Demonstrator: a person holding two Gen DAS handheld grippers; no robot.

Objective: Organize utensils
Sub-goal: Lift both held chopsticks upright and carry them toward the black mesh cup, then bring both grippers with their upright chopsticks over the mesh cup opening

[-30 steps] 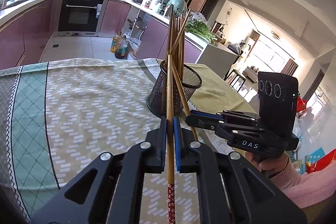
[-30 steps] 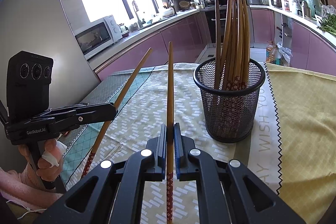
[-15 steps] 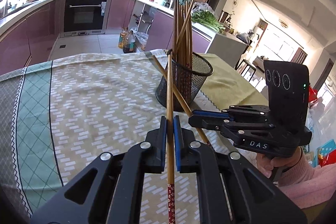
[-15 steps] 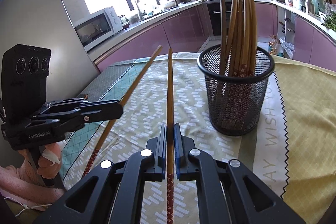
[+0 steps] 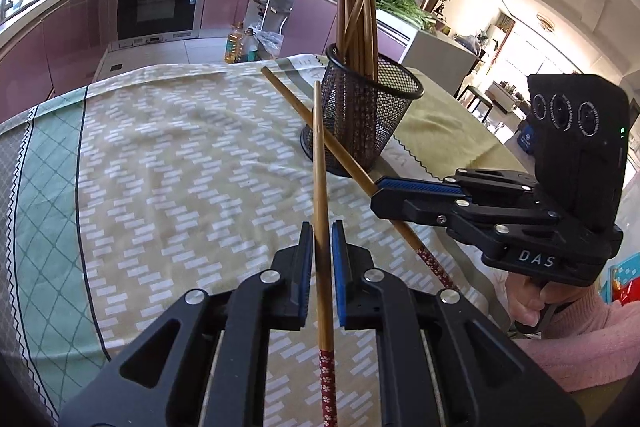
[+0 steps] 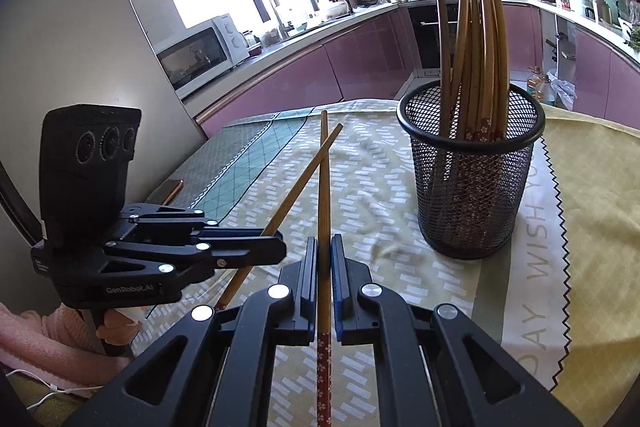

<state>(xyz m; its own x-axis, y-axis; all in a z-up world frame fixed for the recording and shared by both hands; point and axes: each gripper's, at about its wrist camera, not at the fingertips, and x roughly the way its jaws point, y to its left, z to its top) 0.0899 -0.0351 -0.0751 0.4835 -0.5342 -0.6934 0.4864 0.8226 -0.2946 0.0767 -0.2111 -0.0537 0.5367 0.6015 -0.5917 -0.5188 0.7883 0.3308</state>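
A black mesh cup (image 5: 362, 115) (image 6: 474, 171) stands on the tablecloth with several brown chopsticks upright in it. My left gripper (image 5: 319, 239) is shut on one chopstick (image 5: 320, 163) that points forward, its red patterned end toward me. My right gripper (image 6: 324, 251) is shut on another chopstick (image 6: 324, 179), also pointing forward. In the left wrist view the right gripper (image 5: 380, 189) sits to the right, its chopstick (image 5: 304, 111) slanting up-left in front of the cup. In the right wrist view the left gripper (image 6: 276, 247) sits at left. Both are short of the cup.
A patterned tablecloth (image 5: 180, 155) covers the table, with a yellow-green cloth (image 6: 592, 195) on the right. A phone (image 6: 170, 189) lies at the table's left edge. Kitchen counters, an oven and a microwave (image 6: 200, 53) stand beyond the table.
Both grippers have lowered and tilted their chopsticks downward; the tips now sit lower against the table and cup. Both chopsticks stay held.
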